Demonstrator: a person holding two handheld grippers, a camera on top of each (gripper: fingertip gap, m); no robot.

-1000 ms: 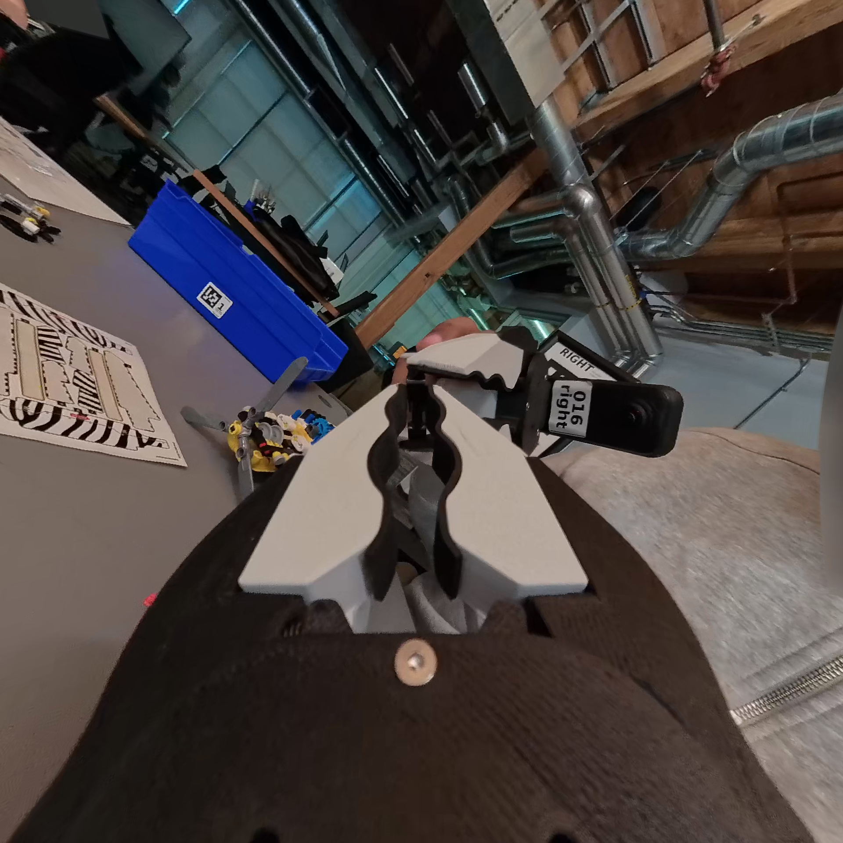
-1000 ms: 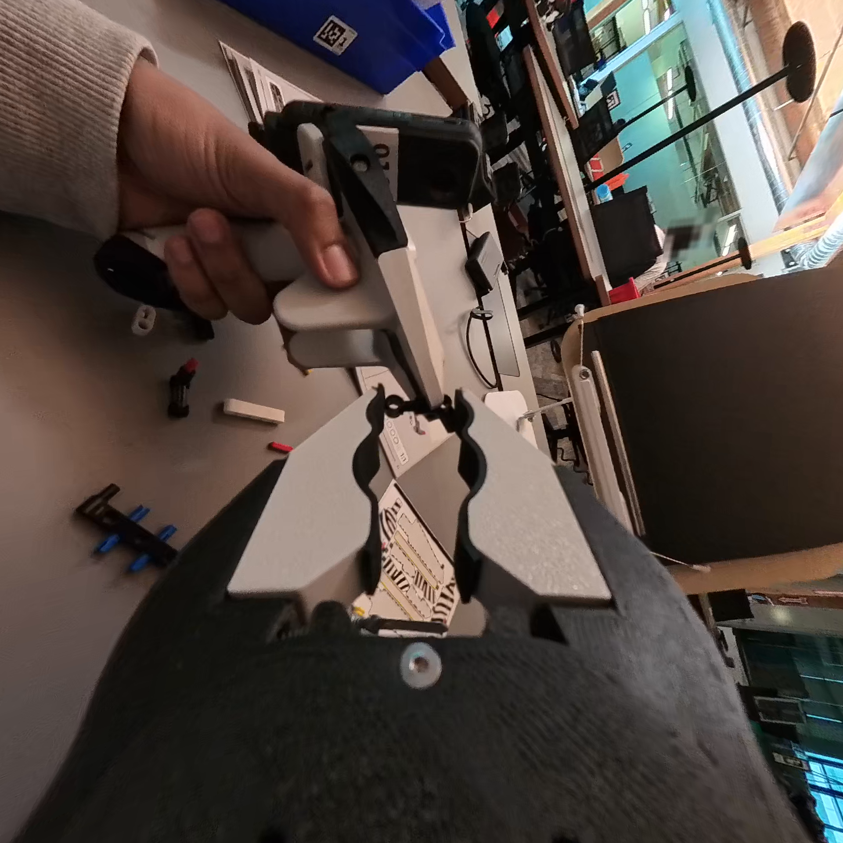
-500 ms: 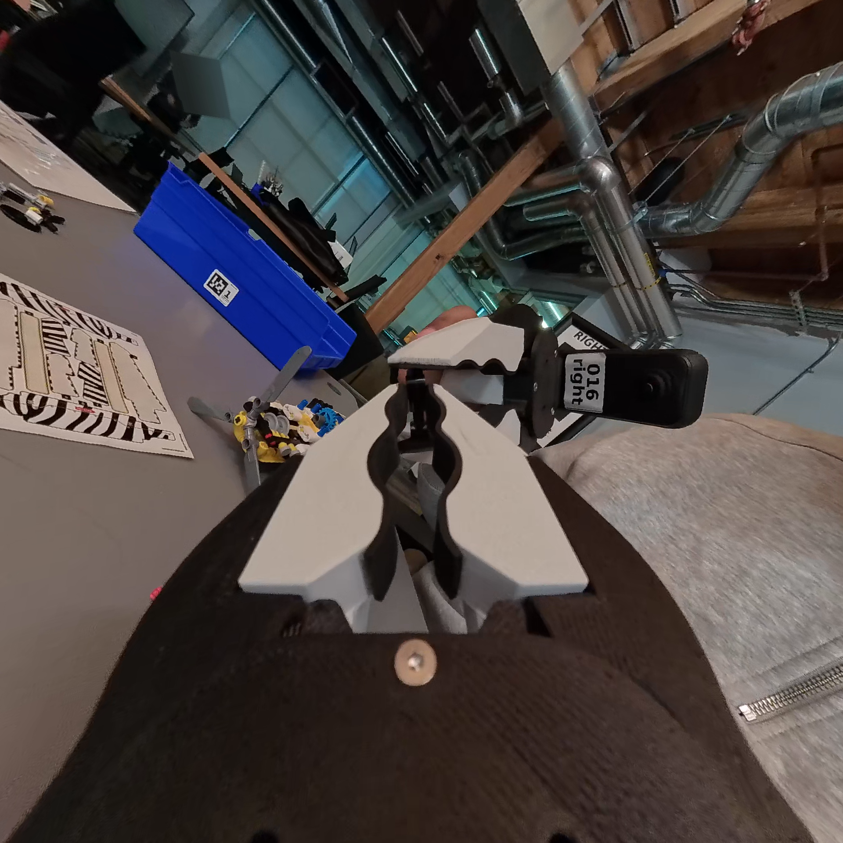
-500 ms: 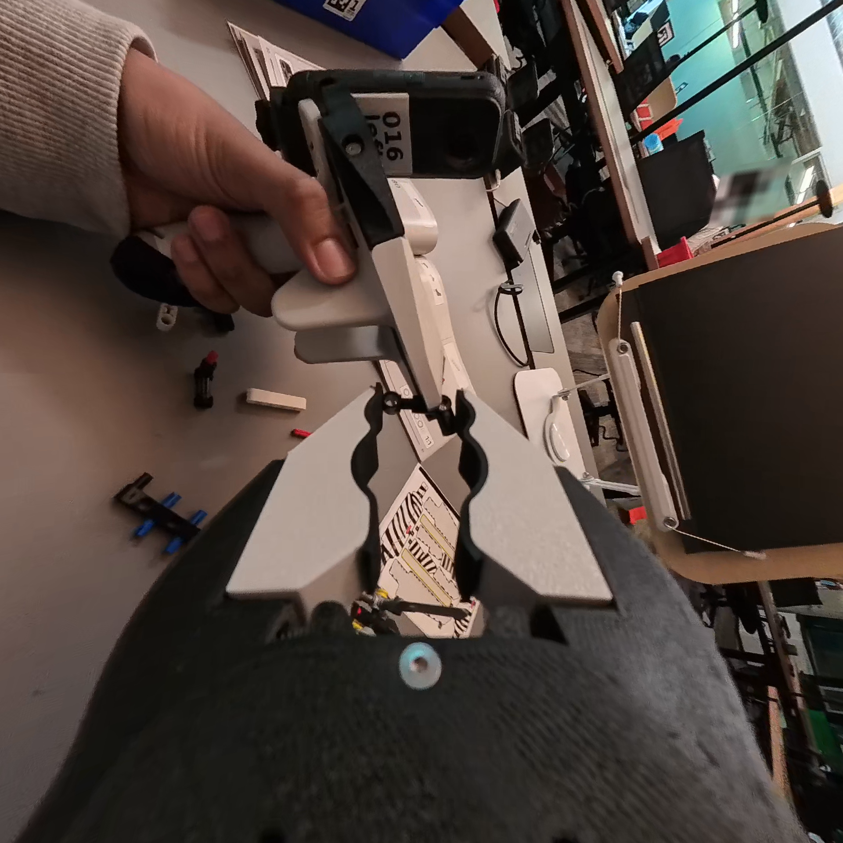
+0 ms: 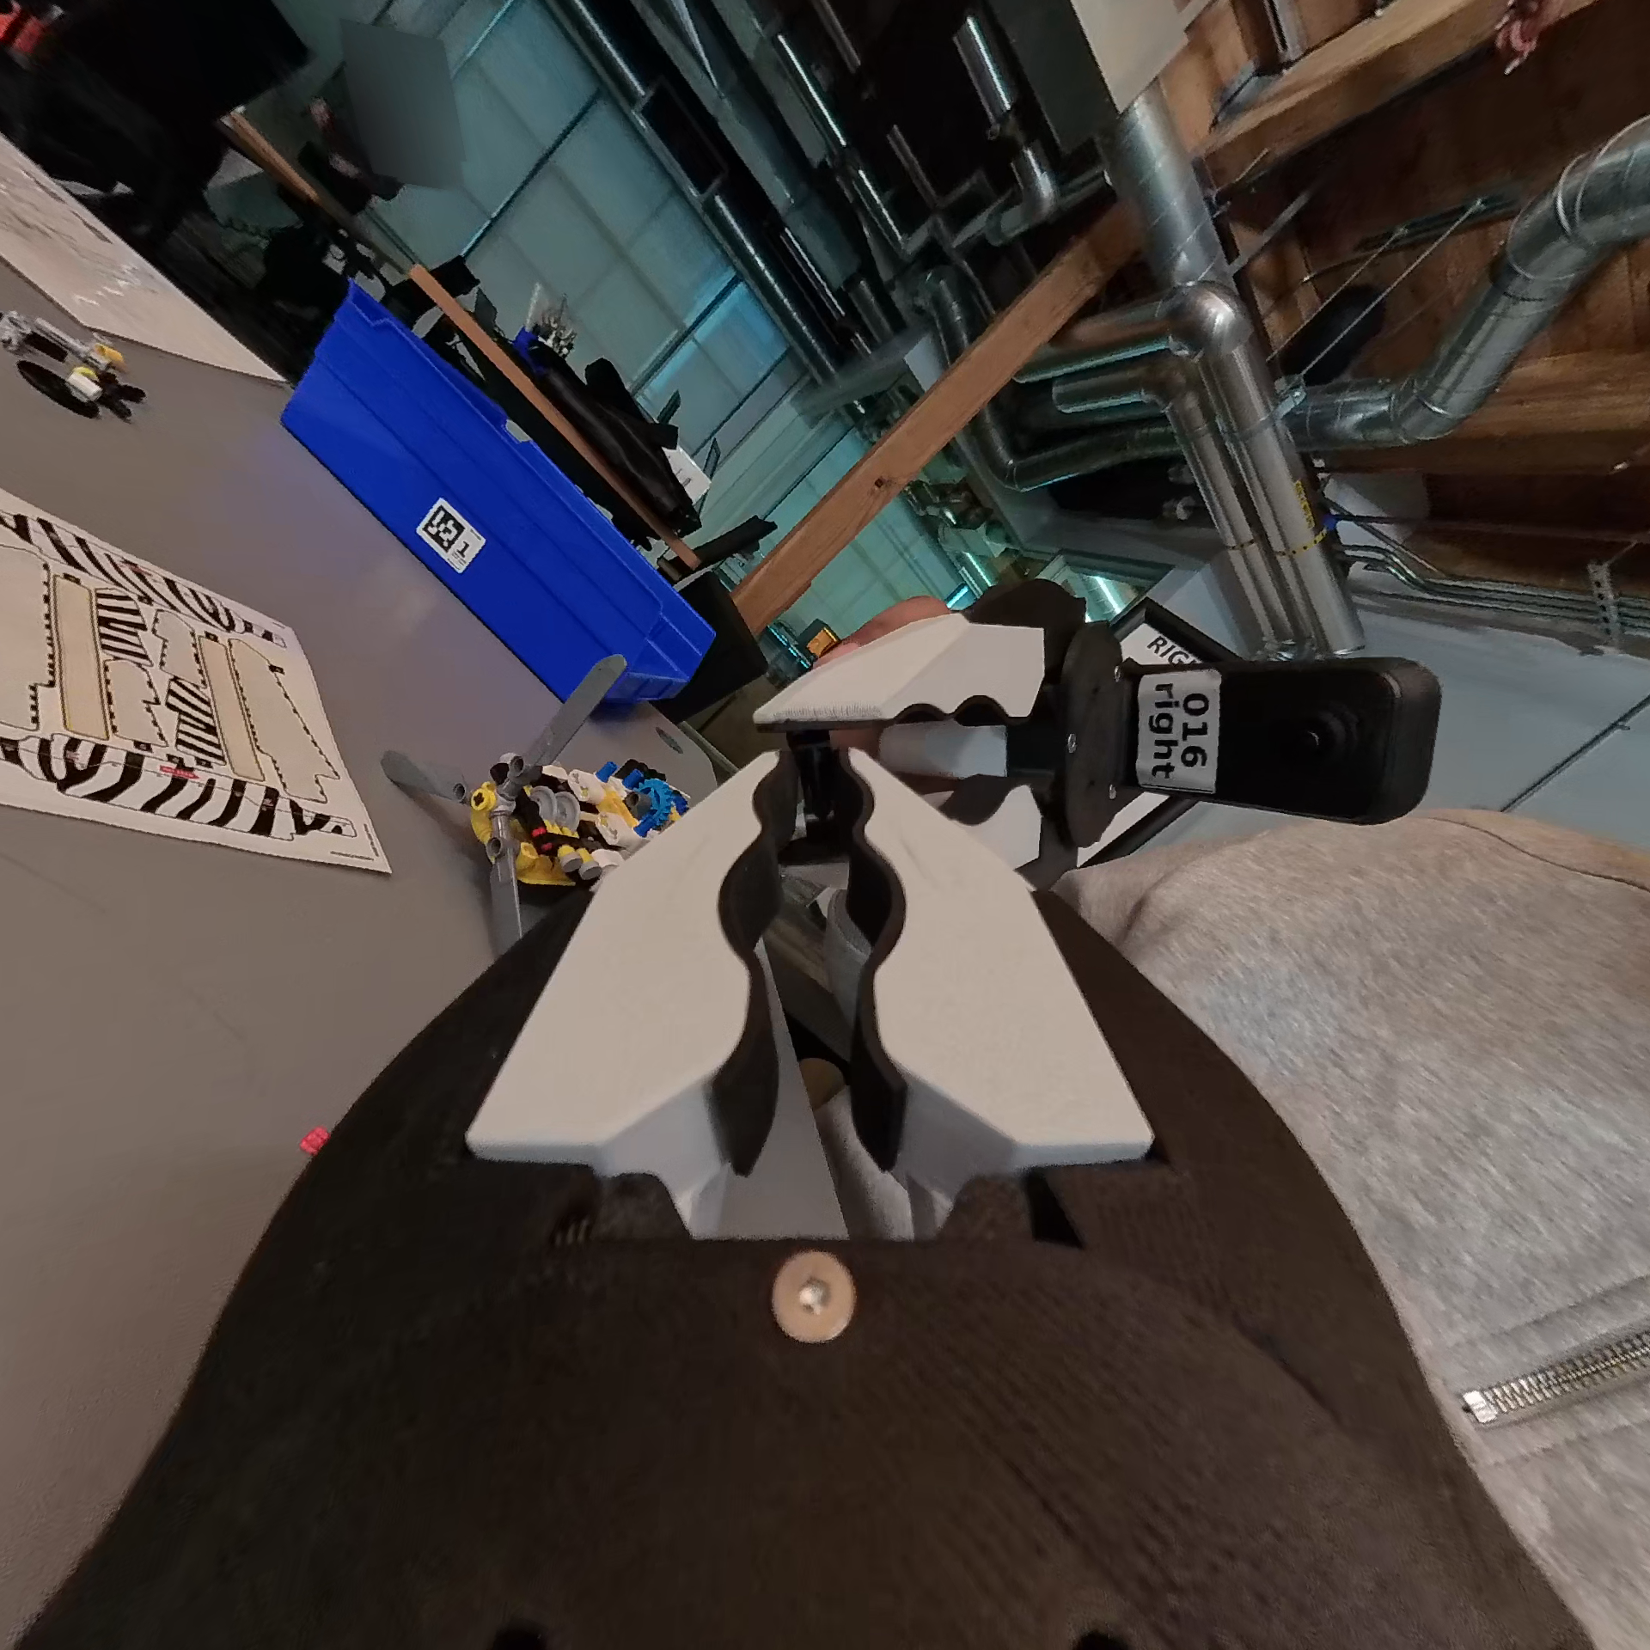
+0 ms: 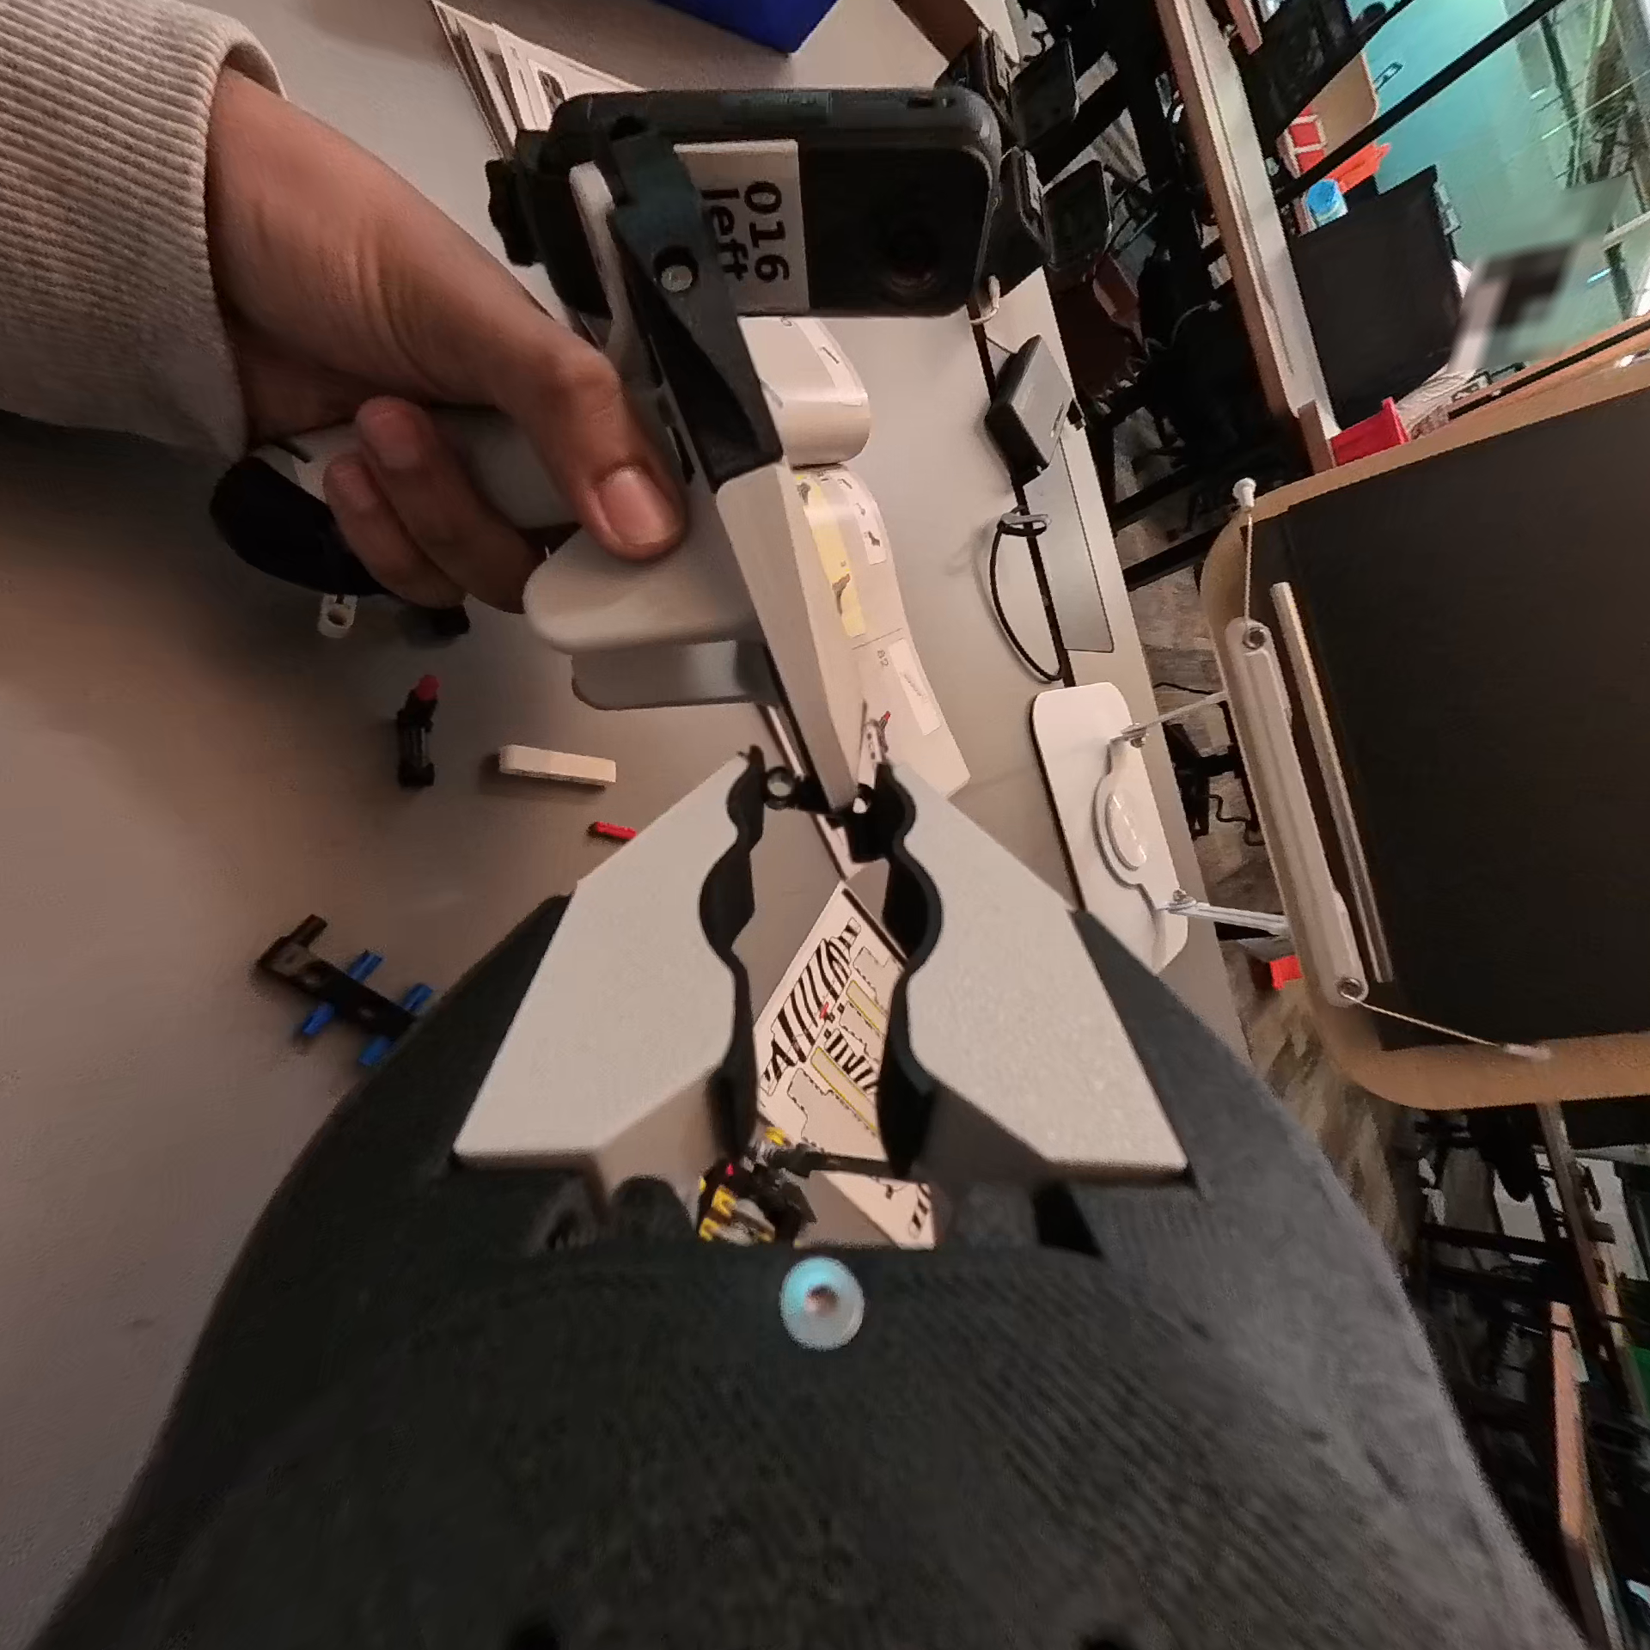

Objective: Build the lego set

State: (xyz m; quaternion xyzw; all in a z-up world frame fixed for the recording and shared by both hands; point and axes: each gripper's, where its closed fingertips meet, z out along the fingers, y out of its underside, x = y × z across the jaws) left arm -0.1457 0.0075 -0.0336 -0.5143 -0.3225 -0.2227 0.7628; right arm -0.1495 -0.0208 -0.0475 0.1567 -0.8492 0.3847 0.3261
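We pinch one small black lego piece point(image 6: 808, 795) between both grippers, left point(image 5: 814, 775) and right point(image 6: 817, 790), fingers closed on it above the grey desk point(image 5: 179, 964).

right gripper point(image 6: 817, 795): tips pinch small black lego piece point(image 6: 808, 795) | left gripper point(image 6: 826, 768): fingertips meet same piece | table point(image 6: 134, 804): loose parts

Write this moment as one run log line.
left claw: shut on black part | right claw: shut on same part | both raised above table

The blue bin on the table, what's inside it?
You can't see inside. The blue bin shows only its outer wall, with a small white tag, in the left wrist view. Its top edge is visible, but whatever it holds is hidden behind that wall.
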